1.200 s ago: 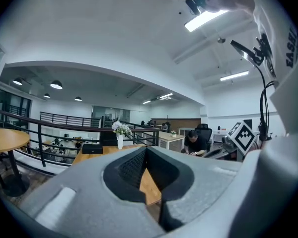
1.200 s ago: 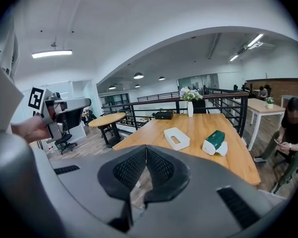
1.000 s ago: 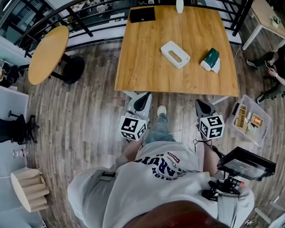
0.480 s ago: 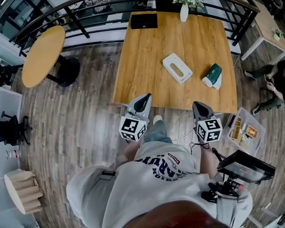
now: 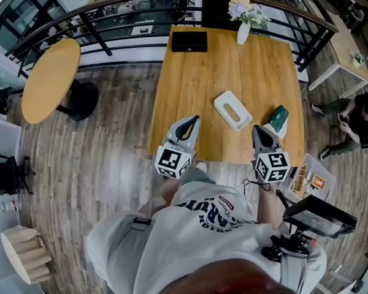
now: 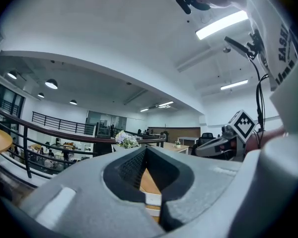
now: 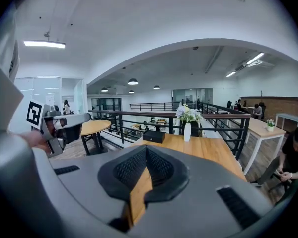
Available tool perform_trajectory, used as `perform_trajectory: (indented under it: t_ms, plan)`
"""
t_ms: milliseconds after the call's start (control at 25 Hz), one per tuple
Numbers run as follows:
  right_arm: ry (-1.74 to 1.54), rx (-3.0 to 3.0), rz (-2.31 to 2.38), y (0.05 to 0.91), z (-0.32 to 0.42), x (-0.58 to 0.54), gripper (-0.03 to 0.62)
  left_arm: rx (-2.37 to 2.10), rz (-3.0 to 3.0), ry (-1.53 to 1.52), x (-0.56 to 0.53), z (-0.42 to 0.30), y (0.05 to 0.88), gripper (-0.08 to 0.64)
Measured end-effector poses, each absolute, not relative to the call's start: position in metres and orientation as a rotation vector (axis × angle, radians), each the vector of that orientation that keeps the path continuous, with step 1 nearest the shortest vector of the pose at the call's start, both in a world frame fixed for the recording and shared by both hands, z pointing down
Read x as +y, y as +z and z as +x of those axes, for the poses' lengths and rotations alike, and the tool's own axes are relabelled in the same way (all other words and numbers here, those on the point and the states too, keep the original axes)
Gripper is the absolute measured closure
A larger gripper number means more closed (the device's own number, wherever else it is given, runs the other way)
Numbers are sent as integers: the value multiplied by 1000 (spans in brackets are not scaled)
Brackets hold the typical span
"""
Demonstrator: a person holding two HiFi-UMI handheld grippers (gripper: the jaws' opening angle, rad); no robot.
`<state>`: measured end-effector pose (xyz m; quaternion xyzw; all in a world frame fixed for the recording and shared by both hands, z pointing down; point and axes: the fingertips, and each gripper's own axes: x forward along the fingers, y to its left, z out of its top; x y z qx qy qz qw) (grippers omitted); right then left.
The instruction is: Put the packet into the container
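A long rectangular light-wood table (image 5: pixel 221 72) fills the middle of the head view, with a black railing behind its far end and a round wooden side table (image 5: pixel 49 78) standing well apart on the left. Over the near edge of the long table, the grey left gripper (image 5: pixel 193 119) and the grey right gripper (image 5: pixel 257 129) are held level, well apart from each other. Each one's jaws are pressed together at the tips and grip nothing, as the left gripper view (image 6: pixel 146 150) and the right gripper view (image 7: pixel 146 150) show. A white rectangular container with a slot in its top (image 5: pixel 233 110) lies on the table between the two grippers and farther out. The green and white packet (image 5: pixel 278 119) lies on the table near its right edge, beside the container but not touching it, just beyond the right gripper's tip. At the far end sit a flat black box (image 5: pixel 189 40) and a white vase of pale flowers (image 5: pixel 244 28).
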<state>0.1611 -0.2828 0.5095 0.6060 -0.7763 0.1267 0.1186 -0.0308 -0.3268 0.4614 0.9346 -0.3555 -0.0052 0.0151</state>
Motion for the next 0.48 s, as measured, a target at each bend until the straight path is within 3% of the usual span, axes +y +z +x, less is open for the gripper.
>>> perform_trajectory:
  t_ms: [480]
  plan:
    - [298, -2301, 1773, 476, 143, -340, 583, -1013, 2946, -131, -371, -16, 454, 560]
